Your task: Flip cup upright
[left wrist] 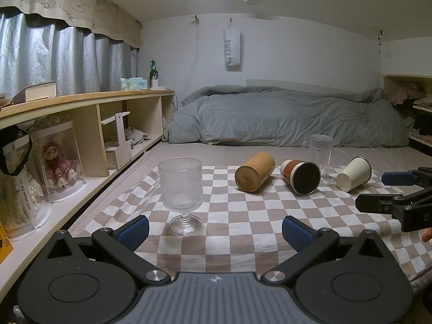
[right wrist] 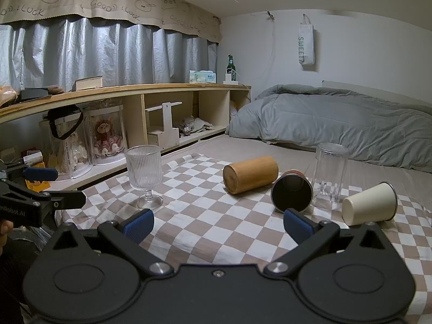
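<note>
Several cups are on a checkered cloth (left wrist: 243, 216). A ribbed stemmed glass (left wrist: 180, 189) (right wrist: 144, 172) stands upright at the left. A wooden cup (left wrist: 255, 171) (right wrist: 251, 174), a brown cup with a dark inside (left wrist: 301, 176) (right wrist: 291, 194) and a cream cup (left wrist: 353, 174) (right wrist: 370, 205) lie on their sides. A clear cup (left wrist: 318, 154) (right wrist: 330, 172) stands mouth down behind them. My left gripper (left wrist: 216, 233) is open and empty, just in front of the stemmed glass. My right gripper (right wrist: 218, 225) is open and empty, near the brown cup.
A low wooden shelf (left wrist: 81, 102) with doll cases runs along the left. A grey duvet (left wrist: 283, 116) lies on the bed behind the cloth. The right gripper shows at the right edge of the left wrist view (left wrist: 388, 191); the left gripper shows at the left edge of the right wrist view (right wrist: 54, 186).
</note>
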`<state>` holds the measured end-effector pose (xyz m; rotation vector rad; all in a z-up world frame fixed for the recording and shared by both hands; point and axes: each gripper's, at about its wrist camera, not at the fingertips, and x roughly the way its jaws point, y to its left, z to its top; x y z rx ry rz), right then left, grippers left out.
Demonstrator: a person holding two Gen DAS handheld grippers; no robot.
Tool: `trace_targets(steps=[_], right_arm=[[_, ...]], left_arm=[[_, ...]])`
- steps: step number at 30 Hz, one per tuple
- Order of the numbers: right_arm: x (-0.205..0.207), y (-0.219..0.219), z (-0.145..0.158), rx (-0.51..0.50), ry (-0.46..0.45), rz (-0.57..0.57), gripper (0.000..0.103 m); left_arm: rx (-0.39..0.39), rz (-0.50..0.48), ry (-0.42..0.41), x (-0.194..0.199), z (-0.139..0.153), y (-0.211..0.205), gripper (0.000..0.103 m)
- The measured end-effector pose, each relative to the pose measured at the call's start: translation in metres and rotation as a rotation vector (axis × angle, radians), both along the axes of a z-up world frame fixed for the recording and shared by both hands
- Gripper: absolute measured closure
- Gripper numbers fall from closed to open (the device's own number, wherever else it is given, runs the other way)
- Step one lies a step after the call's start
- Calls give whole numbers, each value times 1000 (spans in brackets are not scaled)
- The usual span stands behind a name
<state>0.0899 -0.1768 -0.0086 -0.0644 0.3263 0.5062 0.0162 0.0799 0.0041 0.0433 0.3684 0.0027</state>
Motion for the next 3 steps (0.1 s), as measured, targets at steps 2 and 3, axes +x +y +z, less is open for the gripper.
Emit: trace_targets(steps=[2,3], right_arm=[[0,0,0,-1,0,0,0],[0,0,0,-1,1,0,0]], left_arm=[[1,-1,1,0,0,0,0],[1,-1,1,0,0,0,0]])
